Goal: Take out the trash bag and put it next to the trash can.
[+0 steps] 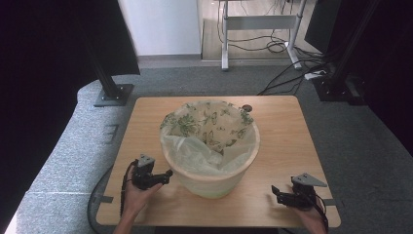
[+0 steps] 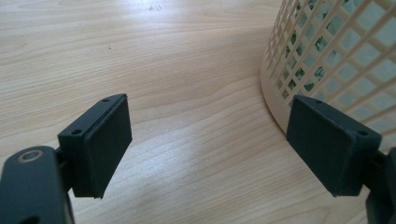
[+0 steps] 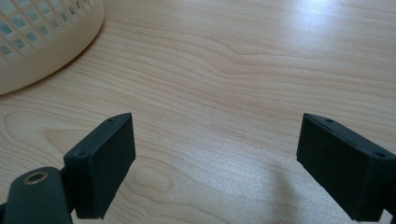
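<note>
A cream lattice basket (image 1: 214,183) stands in the middle of the wooden table (image 1: 282,126), lined with a thin bag printed with green leaves (image 1: 209,124). My left gripper (image 1: 168,174) rests on the table at the basket's left side, open, its tips close to the basket wall. In the left gripper view that gripper (image 2: 208,140) is empty, with the basket's lattice wall (image 2: 327,51) beside the right jaw. My right gripper (image 1: 275,191) lies near the front right corner, open and empty. In the right gripper view this gripper (image 3: 215,158) faces bare wood, the basket (image 3: 42,42) at upper left.
A small dark round object (image 1: 247,107) lies on the table behind the basket. Grey carpet surrounds the table. A black stand base (image 1: 114,94) sits at the back left, and a desk frame with cables (image 1: 272,44) stands farther back.
</note>
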A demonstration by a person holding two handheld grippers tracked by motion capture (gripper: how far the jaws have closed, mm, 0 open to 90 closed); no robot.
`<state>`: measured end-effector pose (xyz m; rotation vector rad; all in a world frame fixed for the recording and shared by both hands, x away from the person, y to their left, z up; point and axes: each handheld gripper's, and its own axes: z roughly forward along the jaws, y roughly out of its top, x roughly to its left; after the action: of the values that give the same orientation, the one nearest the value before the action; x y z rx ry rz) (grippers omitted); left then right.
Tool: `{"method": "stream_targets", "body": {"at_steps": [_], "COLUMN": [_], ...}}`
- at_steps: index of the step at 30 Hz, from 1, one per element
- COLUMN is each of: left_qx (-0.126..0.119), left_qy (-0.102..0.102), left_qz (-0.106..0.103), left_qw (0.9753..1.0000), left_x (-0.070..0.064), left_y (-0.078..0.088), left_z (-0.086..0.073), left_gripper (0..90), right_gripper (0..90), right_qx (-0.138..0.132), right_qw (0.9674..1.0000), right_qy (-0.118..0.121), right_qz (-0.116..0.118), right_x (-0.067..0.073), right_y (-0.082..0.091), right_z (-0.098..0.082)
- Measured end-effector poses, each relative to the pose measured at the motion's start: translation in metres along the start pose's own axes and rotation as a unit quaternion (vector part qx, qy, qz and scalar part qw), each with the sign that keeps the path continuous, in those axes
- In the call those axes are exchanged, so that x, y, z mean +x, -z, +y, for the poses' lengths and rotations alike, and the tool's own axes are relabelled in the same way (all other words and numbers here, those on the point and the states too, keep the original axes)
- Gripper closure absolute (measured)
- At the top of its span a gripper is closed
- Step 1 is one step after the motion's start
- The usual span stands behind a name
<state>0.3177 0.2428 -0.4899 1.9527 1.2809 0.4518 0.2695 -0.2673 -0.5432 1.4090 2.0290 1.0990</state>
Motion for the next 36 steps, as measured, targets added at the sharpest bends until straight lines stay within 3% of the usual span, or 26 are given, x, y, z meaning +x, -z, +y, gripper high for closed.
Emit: {"method": "stream_targets", "body": {"at_steps": [3, 8, 16, 18, 21, 22, 23, 29, 35, 36], "left_qx": [-0.014, -0.016, -0.055, -0.071, -0.089, -0.089, -0.101, -0.125, -0.141, -0.141], "left_qy": [0.002, 0.004, -0.011, -0.034, -0.048, -0.048, -0.050, -0.071, -0.106, -0.106], "left_qz": [-0.001, -0.004, -0.033, -0.051, -0.072, -0.072, -0.090, -0.124, -0.159, -0.159], "left_qw": [0.9999, 0.9998, 0.9978, 0.9955, 0.9922, 0.9922, 0.9895, 0.9819, 0.9714, 0.9714], "left_x": [0.004, 0.010, 0.022, 0.029, 0.036, 0.036, 0.038, 0.036, 0.026, 0.026], "left_y": [0.005, 0.008, 0.030, 0.045, 0.058, 0.058, 0.067, 0.087, 0.107, 0.107], "left_z": [0.001, 0.002, 0.013, 0.021, 0.032, 0.032, 0.040, 0.068, 0.092, 0.092], "left_gripper": [14.2, 14.2, 15.2, 15.2, 15.6, 15.8, 15.8, 16.3, 16.5, 16.5], "right_gripper": [11.6, 11.9, 12.7, 12.7, 12.8, 12.8, 12.8, 13.1, 13.2, 13.2], "right_qx": [0.000, 0.003, 0.003, 0.004, 0.007, 0.007, 0.007, 0.004, 0.006, 0.005], "right_qw": [1.0000, 0.9999, 0.9998, 0.9998, 0.9998, 0.9998, 0.9998, 0.9998, 0.9998, 0.9999], "right_qy": [0.006, 0.011, 0.015, 0.015, 0.018, 0.018, 0.019, 0.015, 0.015, 0.015], "right_qz": [0.003, 0.005, 0.009, 0.009, 0.010, 0.010, 0.009, 0.009, 0.008, 0.007], "right_x": [0.001, 0.001, 0.002, 0.002, 0.002, 0.002, 0.003, 0.003, 0.001, 0.001], "right_y": [0.000, 0.000, -0.001, -0.002, -0.004, -0.004, -0.004, -0.003, -0.002, -0.002], "right_z": [0.001, -0.001, 0.000, 0.000, 0.000, 0.000, 0.000, 0.000, -0.001, -0.001]}}
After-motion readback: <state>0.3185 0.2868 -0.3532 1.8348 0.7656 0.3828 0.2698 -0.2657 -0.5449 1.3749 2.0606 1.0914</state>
